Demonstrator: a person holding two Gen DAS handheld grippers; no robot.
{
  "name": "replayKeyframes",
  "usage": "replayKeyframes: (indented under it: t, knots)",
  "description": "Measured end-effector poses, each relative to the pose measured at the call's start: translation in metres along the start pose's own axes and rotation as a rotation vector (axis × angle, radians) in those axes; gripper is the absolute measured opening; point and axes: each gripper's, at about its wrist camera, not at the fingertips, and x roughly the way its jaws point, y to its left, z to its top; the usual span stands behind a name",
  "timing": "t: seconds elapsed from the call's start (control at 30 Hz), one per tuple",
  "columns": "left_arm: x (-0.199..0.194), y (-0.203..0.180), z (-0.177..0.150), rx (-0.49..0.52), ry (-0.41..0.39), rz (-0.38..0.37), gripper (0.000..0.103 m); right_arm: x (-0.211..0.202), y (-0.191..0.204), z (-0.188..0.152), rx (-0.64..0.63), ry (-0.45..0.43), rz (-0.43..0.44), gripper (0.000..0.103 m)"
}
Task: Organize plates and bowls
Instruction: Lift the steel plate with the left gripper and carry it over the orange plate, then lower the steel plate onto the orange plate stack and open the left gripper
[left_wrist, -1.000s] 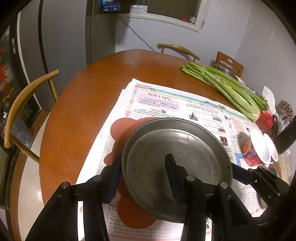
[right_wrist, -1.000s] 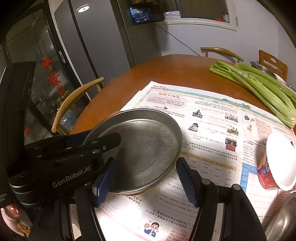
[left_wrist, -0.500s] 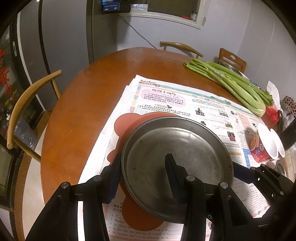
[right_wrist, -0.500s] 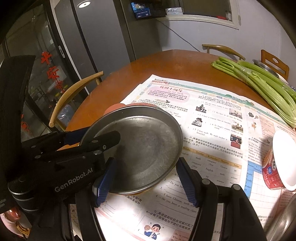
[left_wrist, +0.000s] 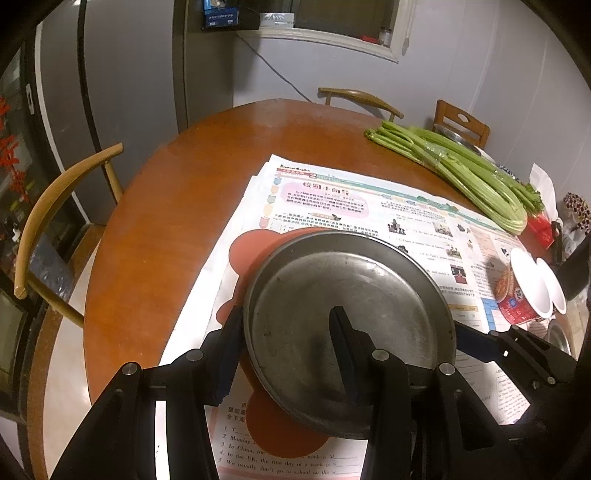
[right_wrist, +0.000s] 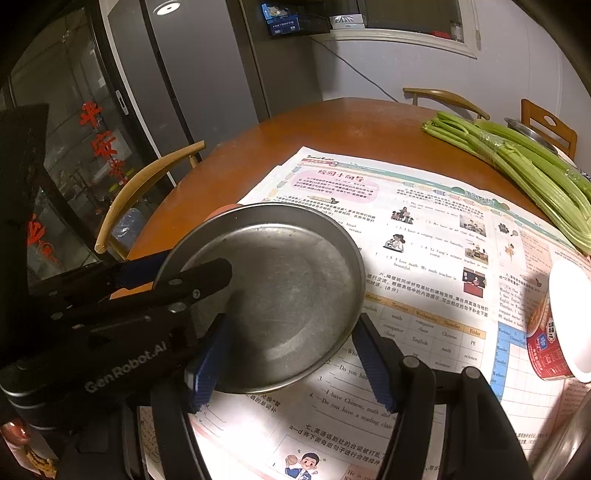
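Observation:
A round grey metal plate (left_wrist: 354, 295) is held tilted above the newspaper (left_wrist: 406, 218) on the wooden table (left_wrist: 177, 206). My left gripper (left_wrist: 284, 332) is shut on the plate's near rim, one finger under it, one inside it. In the right wrist view the plate (right_wrist: 291, 284) fills the middle, with the left gripper (right_wrist: 199, 280) clamped on its left rim. My right gripper (right_wrist: 291, 365) is open, its blue pads either side of the plate's near edge, not touching it.
A red-and-white instant noodle cup (left_wrist: 524, 291) stands at the right, also in the right wrist view (right_wrist: 561, 328). Celery stalks (left_wrist: 458, 170) lie at the far right. A metal bowl rim (right_wrist: 569, 443) shows at bottom right. Wooden chairs (left_wrist: 55, 199) surround the table.
The plate, held by my left gripper, has risen and drawn back slightly, showing more of the red print beneath. The right gripper has stayed open near its edge.

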Motion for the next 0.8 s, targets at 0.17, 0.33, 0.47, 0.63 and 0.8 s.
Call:
replayKeyframes:
  t: [0.17,0.33,0.47,0.63,0.8]
  knots:
    - [-0.002,0.002,0.001,-0.004,-0.003,0.003,0.047,0.001,0.0,0.0,0.002,0.002,0.004,0.067]
    - [-0.009,0.005,0.002,-0.013,-0.021,-0.009,0.047,0.002,0.001,0.001,0.007,0.001,0.008,0.067]
    - [-0.015,0.012,0.003,-0.033,-0.033,-0.007,0.047,0.001,-0.001,0.002,0.017,-0.008,0.019,0.067]
    - [-0.019,0.029,0.001,-0.084,-0.038,-0.006,0.048,0.003,0.0,0.002,0.007,-0.01,0.007,0.067]
    - [-0.012,0.048,-0.002,-0.144,-0.014,-0.017,0.049,0.002,-0.002,0.002,0.007,-0.026,0.01,0.067]
